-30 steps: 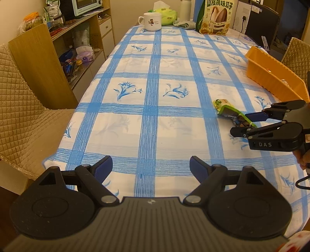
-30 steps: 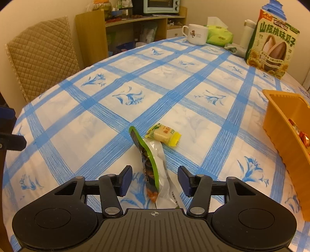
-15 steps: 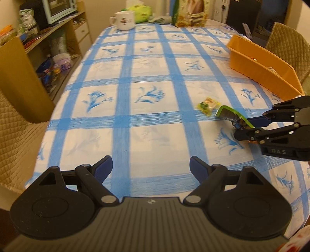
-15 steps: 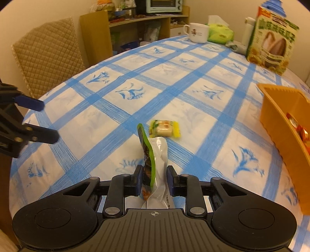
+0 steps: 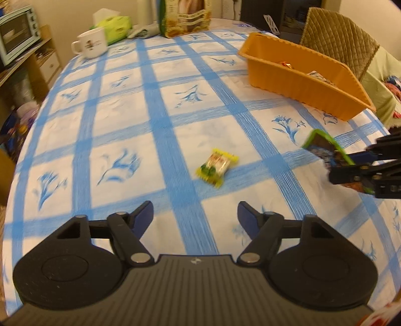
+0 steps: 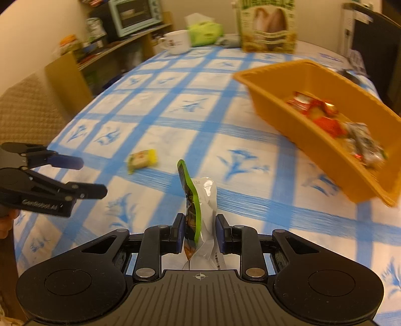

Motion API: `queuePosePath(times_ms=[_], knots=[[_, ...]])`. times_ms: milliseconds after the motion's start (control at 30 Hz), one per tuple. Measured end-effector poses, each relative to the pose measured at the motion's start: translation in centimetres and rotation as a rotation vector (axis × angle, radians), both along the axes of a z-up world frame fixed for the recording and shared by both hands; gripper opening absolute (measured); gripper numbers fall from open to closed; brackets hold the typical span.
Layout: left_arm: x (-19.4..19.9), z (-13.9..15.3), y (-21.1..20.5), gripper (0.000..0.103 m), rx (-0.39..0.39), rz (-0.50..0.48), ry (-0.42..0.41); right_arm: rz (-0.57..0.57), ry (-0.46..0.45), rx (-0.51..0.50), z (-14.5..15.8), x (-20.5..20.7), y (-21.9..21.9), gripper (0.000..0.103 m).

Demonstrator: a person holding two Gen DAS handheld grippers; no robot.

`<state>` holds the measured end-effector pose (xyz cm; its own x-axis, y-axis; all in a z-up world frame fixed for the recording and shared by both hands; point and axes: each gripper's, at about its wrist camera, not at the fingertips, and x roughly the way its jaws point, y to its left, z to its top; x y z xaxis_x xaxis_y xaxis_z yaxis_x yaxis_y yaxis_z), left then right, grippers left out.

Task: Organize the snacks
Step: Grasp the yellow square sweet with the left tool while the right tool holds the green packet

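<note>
My right gripper (image 6: pixel 198 229) is shut on a green-edged snack pouch (image 6: pixel 194 200), holding it upright above the blue-checked tablecloth; the pouch (image 5: pixel 325 148) also shows in the left wrist view, with the right gripper (image 5: pixel 351 165) at the right edge. A small yellow candy packet (image 5: pixel 216 167) lies on the cloth just ahead of my left gripper (image 5: pixel 195 217), whose jaws are closing with nothing between them. The candy packet (image 6: pixel 141 159) and left gripper (image 6: pixel 91 176) show at the left of the right wrist view. An orange basket (image 6: pixel 325 148) with several wrapped snacks stands to the right.
A white mug (image 5: pixel 91 45), a green tissue pack (image 5: pixel 115 25) and a tall sunflower-seed bag (image 6: pixel 268 25) stand at the table's far end. Quilted chairs (image 5: pixel 338 35) flank the table. A shelf with a toaster oven (image 6: pixel 132 15) lines the left wall.
My right gripper shut on the pouch, lifted it and carried it toward the orange basket. My left gripper swung right toward the candy packet and its jaws narrowed.
</note>
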<state>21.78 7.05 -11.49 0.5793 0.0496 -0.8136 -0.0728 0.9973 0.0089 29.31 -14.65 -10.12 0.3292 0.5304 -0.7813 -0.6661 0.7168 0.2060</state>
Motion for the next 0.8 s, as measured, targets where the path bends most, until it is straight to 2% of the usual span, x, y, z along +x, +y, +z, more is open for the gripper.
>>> queuePosePath(times_ms=[200, 267, 367, 600, 767, 800], knots=[[3.0, -0.5, 0.0, 0.062, 0.000, -0.053, -0.013, -0.057, -0.002, -0.005, 0.5, 0.0, -2.3, 0.026], [3.9, -0.7, -0.2, 0.053, 0.004, -0.070, -0.006, -0.069, -0.003, -0.008, 0.6, 0.0, -2.9, 0.026], [4.8, -0.9, -0.4, 0.045, 0.004, -0.086, 0.001, -0.084, -0.004, -0.009, 0.8, 0.0, -3.5, 0.026], [5.7, -0.9, -0.7, 0.034, -0.012, -0.089, 0.010, -0.102, -0.010, -0.005, 1.2, 0.1, -4.2, 0.026], [5.5, -0.9, -1.0, 0.020, -0.017, -0.096, 0.008, -0.098, -0.013, -0.002, 1.3, -0.1, -4.2, 0.026], [5.4, -0.9, -1.1, 0.020, -0.021, -0.092, 0.007, -0.097, -0.012, -0.001, 1.3, -0.1, -4.2, 0.026]])
